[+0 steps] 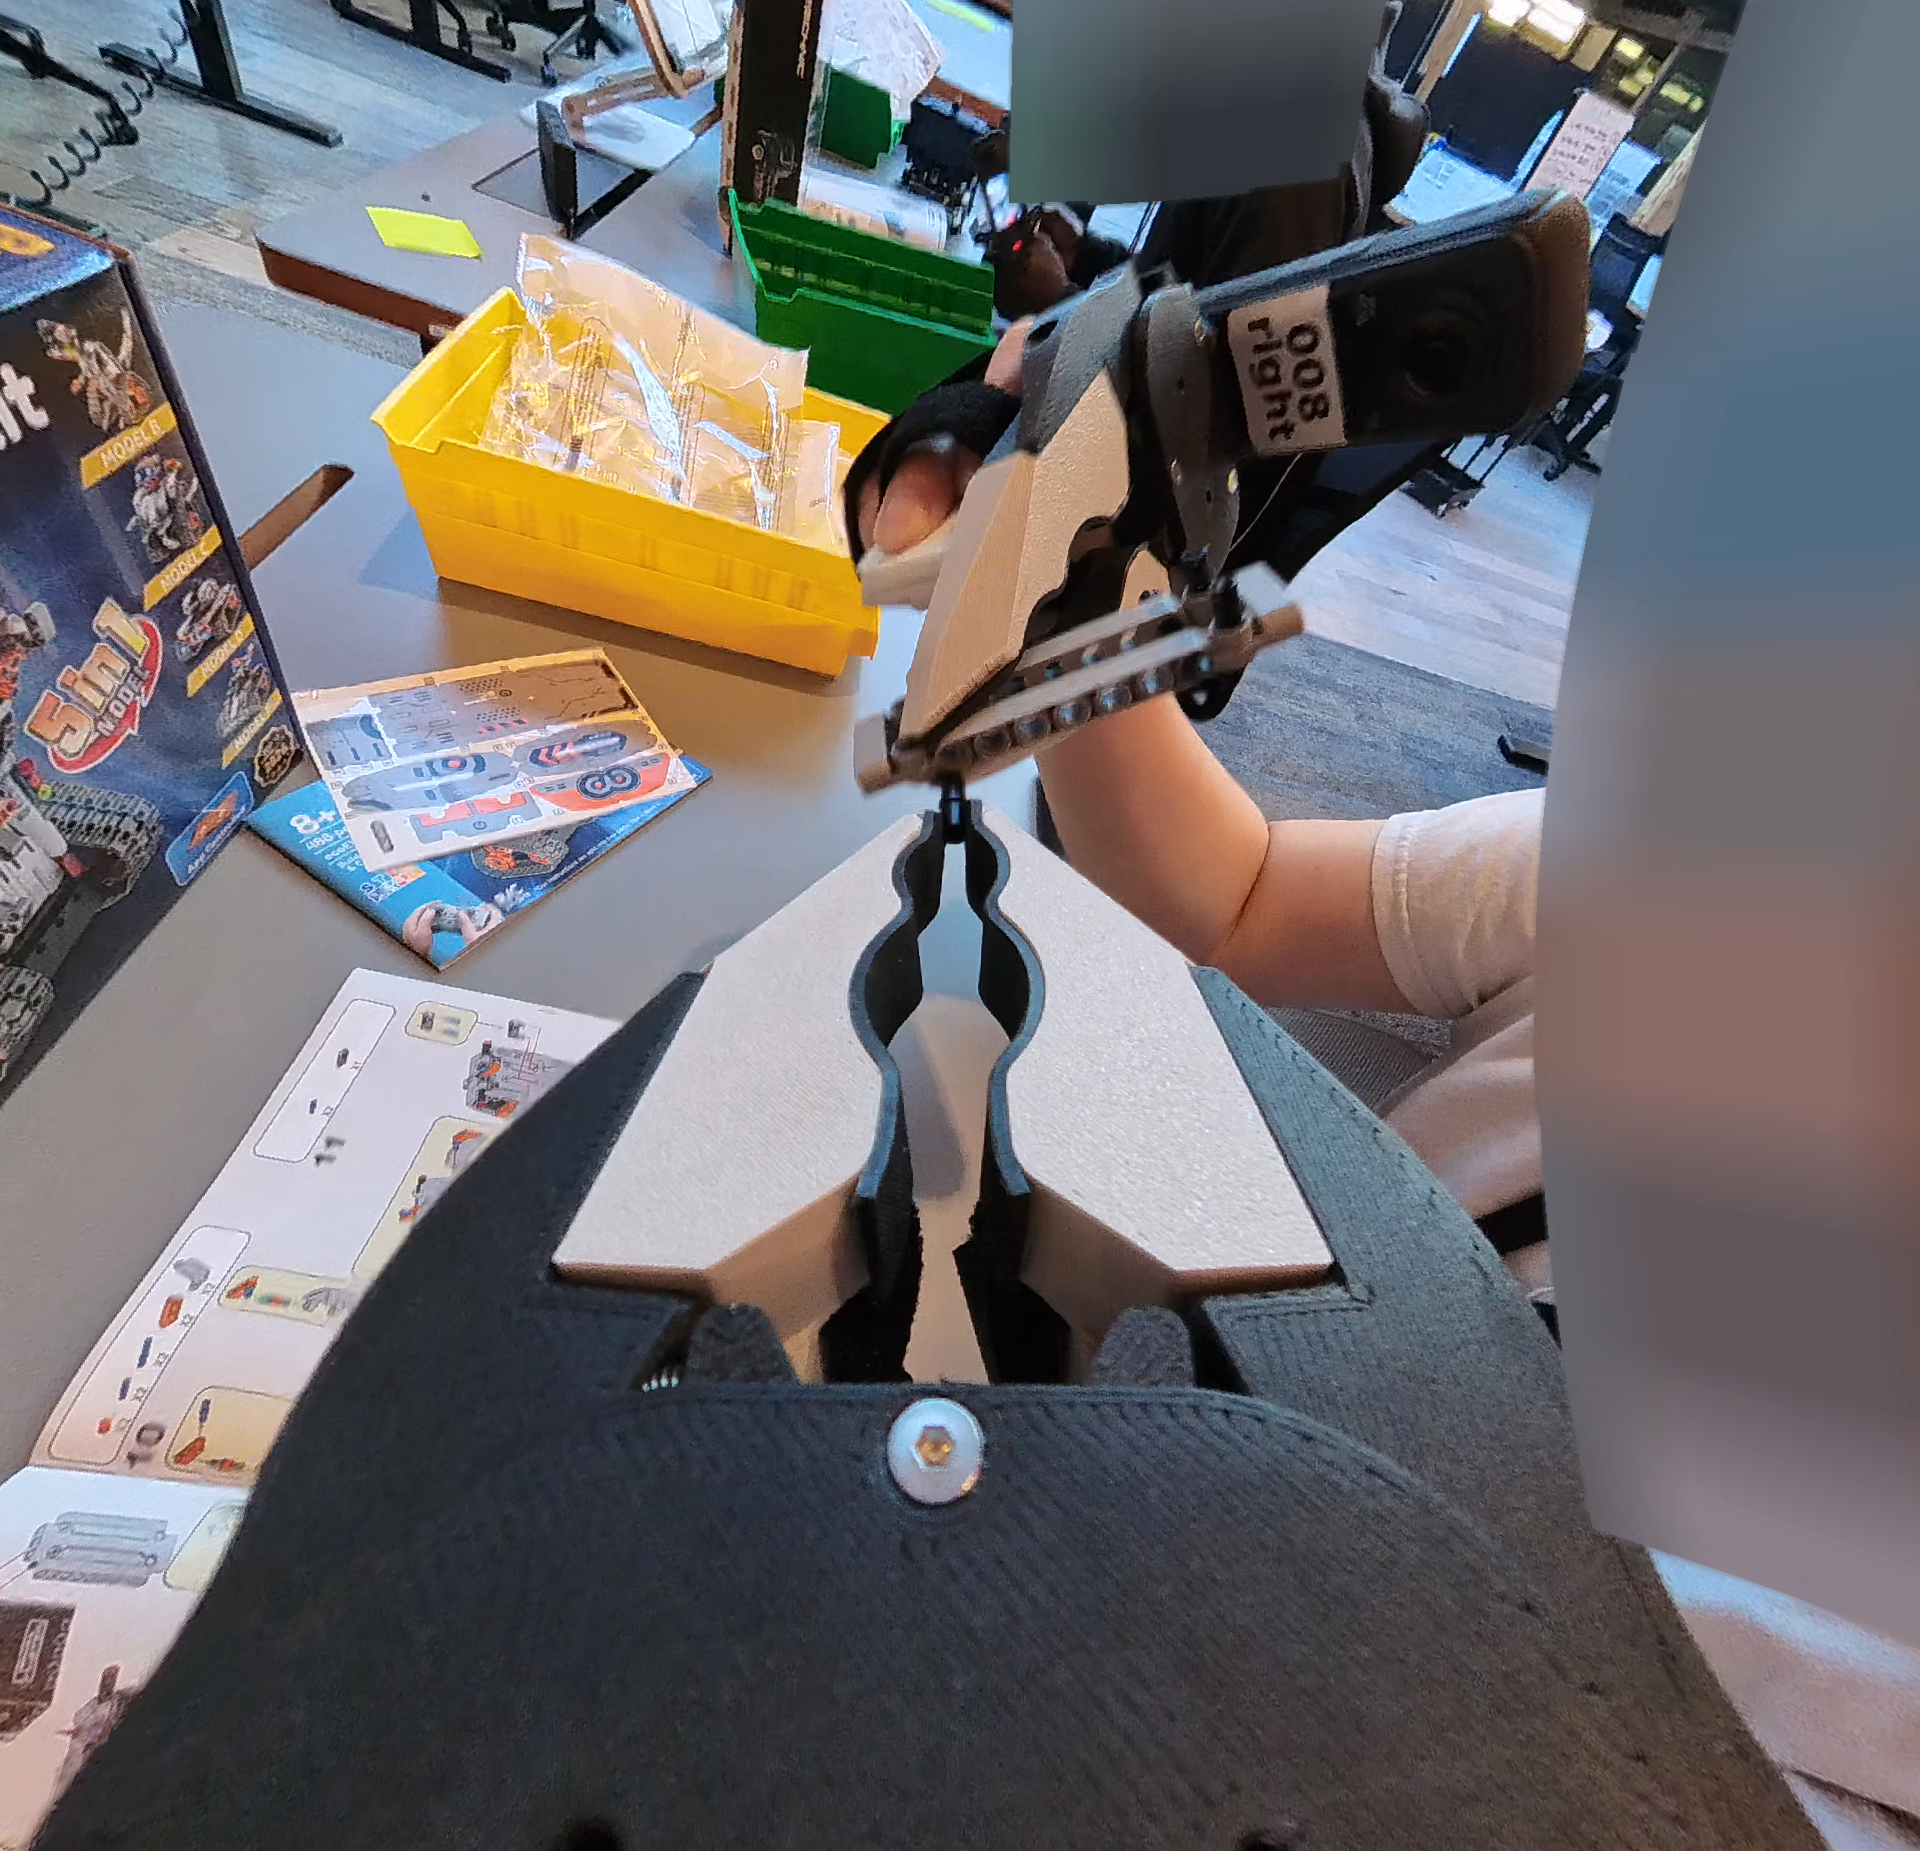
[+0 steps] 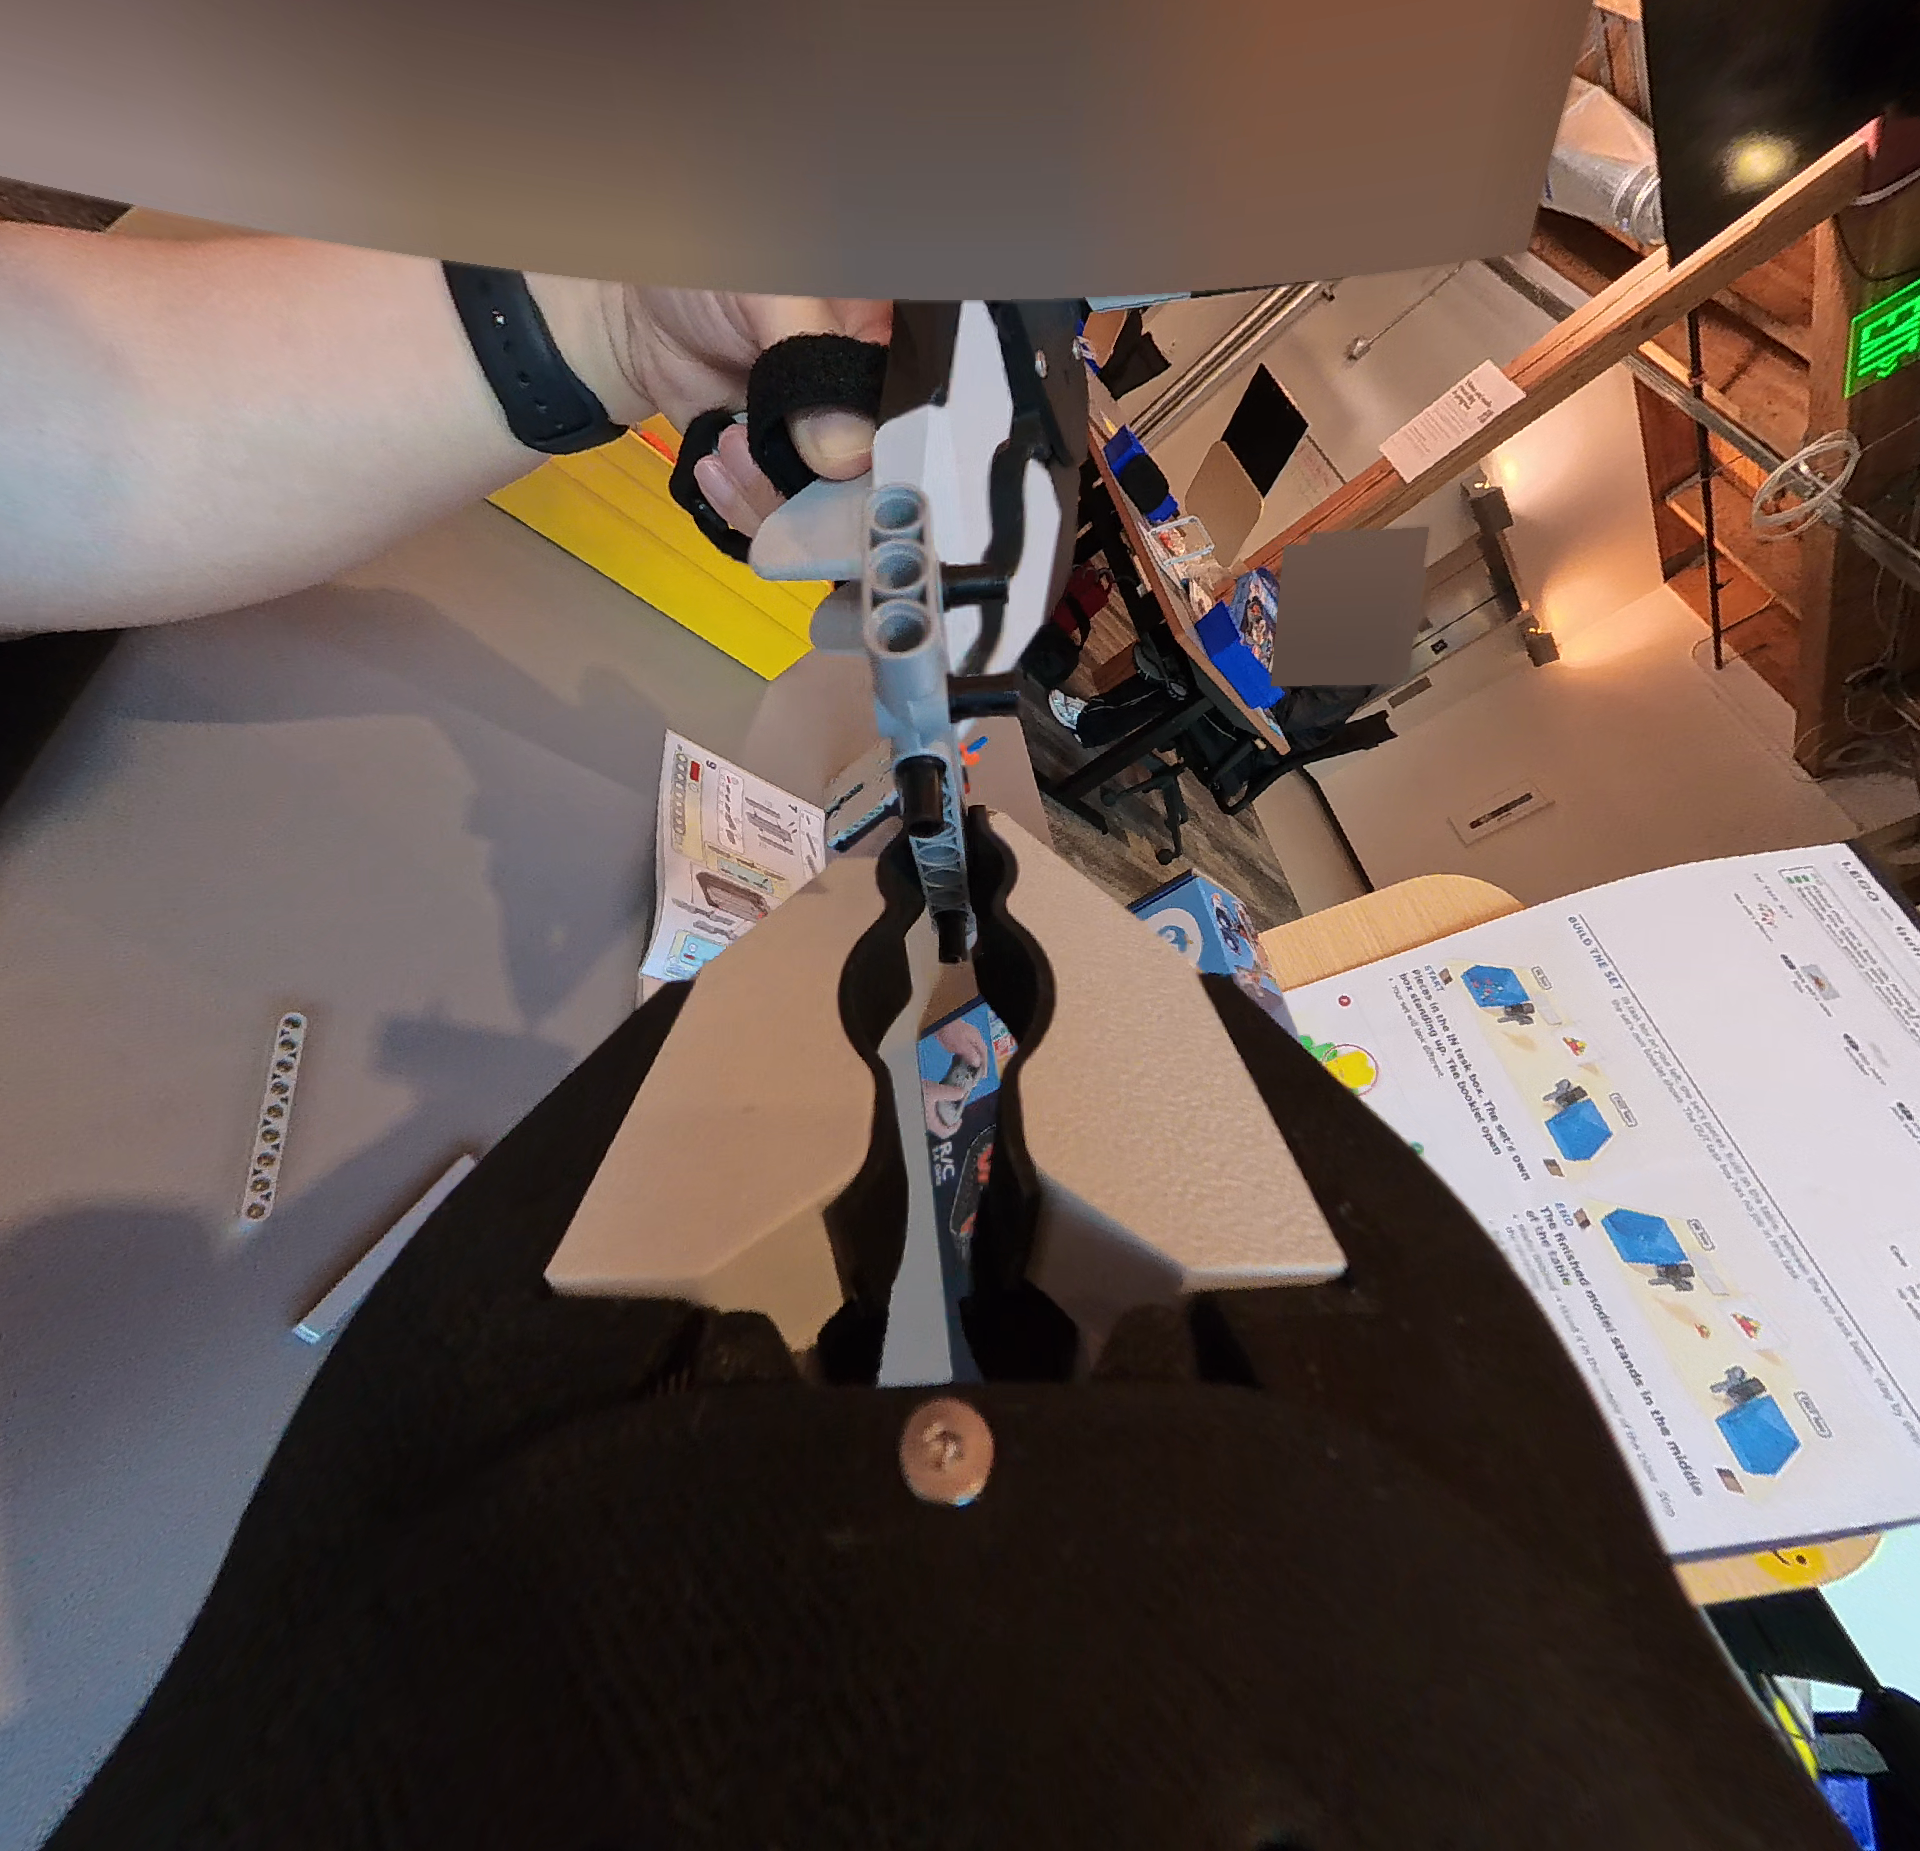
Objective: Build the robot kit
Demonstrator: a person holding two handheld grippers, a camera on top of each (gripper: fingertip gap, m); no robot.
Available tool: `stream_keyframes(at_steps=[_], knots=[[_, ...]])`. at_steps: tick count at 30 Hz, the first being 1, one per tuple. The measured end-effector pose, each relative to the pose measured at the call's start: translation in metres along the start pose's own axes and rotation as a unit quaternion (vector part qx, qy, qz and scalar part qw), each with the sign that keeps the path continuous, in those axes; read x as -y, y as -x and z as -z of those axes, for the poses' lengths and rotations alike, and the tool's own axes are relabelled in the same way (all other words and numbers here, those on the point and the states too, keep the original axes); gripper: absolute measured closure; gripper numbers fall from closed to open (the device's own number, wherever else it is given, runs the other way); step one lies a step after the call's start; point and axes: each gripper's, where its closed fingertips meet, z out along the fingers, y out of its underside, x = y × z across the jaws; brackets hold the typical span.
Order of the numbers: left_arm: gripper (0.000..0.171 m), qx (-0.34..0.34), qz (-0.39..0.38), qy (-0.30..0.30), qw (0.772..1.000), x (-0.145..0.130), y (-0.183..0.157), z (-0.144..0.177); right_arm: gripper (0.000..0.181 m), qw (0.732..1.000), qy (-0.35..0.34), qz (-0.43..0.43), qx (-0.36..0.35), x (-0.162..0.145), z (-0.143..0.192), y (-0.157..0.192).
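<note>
My left gripper point(image 1: 951, 827) is shut on a small black pin point(image 1: 951, 802), whose tip touches the underside of a grey beam assembly point(image 1: 1081, 679). My right gripper point(image 1: 935, 726) holds that assembly in the air, above the table edge. In the right wrist view, my right gripper point(image 2: 940, 871) is shut on the lower end of the grey beam assembly point(image 2: 899, 596). Black pins point(image 2: 982, 700) stick out of its side. The left gripper point(image 2: 997, 591) comes in from above and pinches the upper pin. A person's hands hold both grippers.
A yellow bin point(image 1: 623, 554) with clear plastic bags and a green bin point(image 1: 873, 295) stand at the back. A toy set box point(image 1: 114, 606), sticker sheet point(image 1: 488, 752) and open manual point(image 1: 312, 1230) lie at the left. A loose long grey beam point(image 2: 272, 1115) lies on the table point(image 2: 208, 866). The tips of both grippers are at nearly the same place.
</note>
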Motion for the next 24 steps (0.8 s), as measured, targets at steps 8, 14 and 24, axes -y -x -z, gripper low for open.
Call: stream_keyframes(at_steps=[8, 14, 24], knots=[[0.17, -0.008, 0.0, -0.017, 1.0, 0.006, -0.001, 0.0, 0.174, 1.0, -0.004, -0.012, 0.0, 0.001, 0.009, -0.003], [0.17, -0.005, -0.001, -0.01, 1.0, 0.004, 0.0, -0.002, 0.174, 1.0, 0.0, -0.01, 0.018, 0.001, 0.002, 0.004], [0.17, -0.013, 0.003, -0.007, 1.0, 0.003, -0.002, -0.003, 0.174, 1.0, 0.004, -0.01, 0.021, -0.001, 0.001, 0.005]])
